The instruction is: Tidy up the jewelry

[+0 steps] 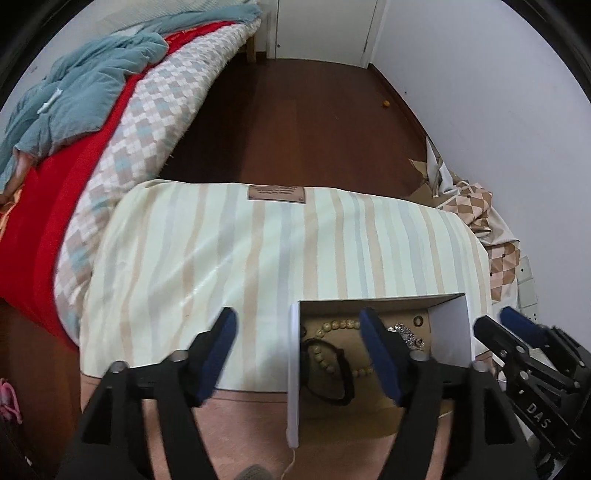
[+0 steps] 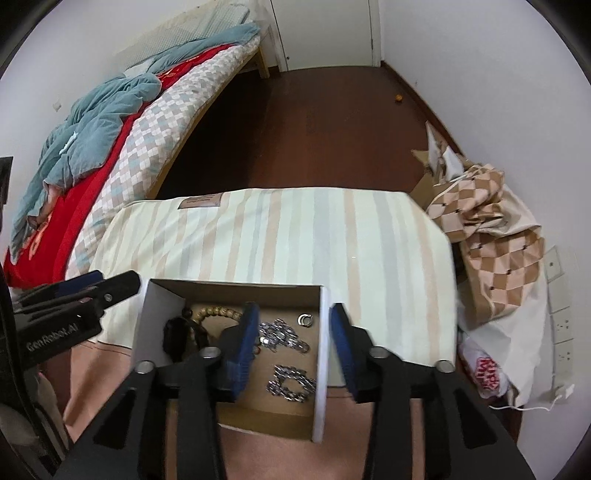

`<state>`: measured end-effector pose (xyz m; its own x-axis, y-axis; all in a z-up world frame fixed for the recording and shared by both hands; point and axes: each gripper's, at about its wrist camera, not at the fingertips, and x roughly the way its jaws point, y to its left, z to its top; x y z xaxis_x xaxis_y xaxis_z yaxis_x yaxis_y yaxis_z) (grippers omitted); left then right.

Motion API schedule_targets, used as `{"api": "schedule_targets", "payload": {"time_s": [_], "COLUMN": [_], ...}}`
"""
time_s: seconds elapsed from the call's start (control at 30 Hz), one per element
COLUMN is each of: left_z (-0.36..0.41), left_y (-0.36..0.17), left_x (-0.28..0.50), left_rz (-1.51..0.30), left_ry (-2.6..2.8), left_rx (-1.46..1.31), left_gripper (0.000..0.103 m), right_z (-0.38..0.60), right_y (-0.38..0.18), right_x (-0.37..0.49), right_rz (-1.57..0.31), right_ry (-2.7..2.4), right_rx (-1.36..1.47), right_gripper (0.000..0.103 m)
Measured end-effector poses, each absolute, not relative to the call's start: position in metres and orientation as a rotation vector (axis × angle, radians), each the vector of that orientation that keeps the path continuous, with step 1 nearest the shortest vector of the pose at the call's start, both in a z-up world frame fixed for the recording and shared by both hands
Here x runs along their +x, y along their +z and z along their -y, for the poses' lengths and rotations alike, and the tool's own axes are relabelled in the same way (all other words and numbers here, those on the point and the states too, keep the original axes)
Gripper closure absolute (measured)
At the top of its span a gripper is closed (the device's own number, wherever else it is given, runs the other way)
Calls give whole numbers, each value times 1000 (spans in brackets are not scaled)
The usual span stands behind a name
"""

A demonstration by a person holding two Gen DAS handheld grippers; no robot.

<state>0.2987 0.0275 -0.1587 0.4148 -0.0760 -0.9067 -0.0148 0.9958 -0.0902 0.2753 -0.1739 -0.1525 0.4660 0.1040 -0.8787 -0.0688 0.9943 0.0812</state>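
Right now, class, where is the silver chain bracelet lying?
In the right wrist view, the silver chain bracelet lies on the floor of the white box, near its right wall, just below the silver chain.

Home bedroom: quilted bed (image 2: 155, 122), door (image 2: 321, 29).

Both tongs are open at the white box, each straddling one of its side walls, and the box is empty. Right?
Not quite. The box is not empty: the right wrist view shows a bead bracelet, a black band, silver chains and a ring inside. The rest holds: the left tongs and right tongs are open, each straddling a side wall.
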Motion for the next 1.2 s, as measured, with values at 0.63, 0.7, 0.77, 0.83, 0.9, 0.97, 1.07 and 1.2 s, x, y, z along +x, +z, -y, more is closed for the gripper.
{"api": "schedule_targets", "payload": {"time_s": [0.63,0.7,0.77,0.83,0.9,0.97,1.07,1.2], "left_z": [-28,-27,-26,-25,-24,-23,-22,-21], "left_y": [-166,-163,-160,-155,-150,-142,-129,-109], "left_x": [235,233,230,227,223,217,207,190], "left_rz": [-1107,-1104,-1101,-1094,-1087,-1075,-1059,-1032], "left_ry": [65,63,63,59,55,51,41,36], "left_rx": [15,9,8,3,0,-2,-4,-11], "left_gripper": [0,0,0,0,0,0,0,0], "right_z": [175,176,178,180,181,181,183,181], "right_y": [-154,-151,-145,-141,-133,-125,-110,-88], "right_x": [222,220,216,214,209,204,193,174], "right_rz": [-1113,-1109,-1103,-1098,-1088,-1076,-1052,-1014], "right_ry": [-18,-21,-27,-31,-37,-44,-47,-49], "right_rx": [-55,-57,-58,-58,-56,-54,-48,-43], "right_gripper": [1,1,1,1,1,1,1,1]}}
